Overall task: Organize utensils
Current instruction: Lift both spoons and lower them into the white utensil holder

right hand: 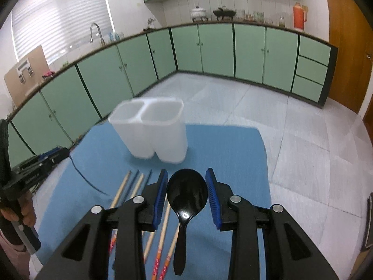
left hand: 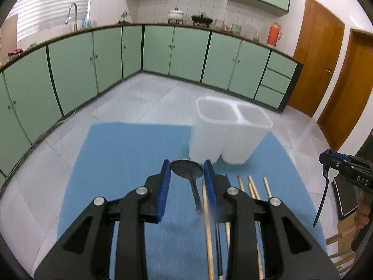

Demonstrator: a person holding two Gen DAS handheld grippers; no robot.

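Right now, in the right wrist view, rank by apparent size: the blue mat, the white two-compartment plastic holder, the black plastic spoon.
1. Blue mat, largest by far.
2. White two-compartment plastic holder.
3. Black plastic spoon, smallest in area, though it sits nearest the camera between the right gripper fingers, so it looks inflated.

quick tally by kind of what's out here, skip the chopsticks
spoons: 2 (metal spoon, black spoon)
holder: 1
mat: 1
total: 4
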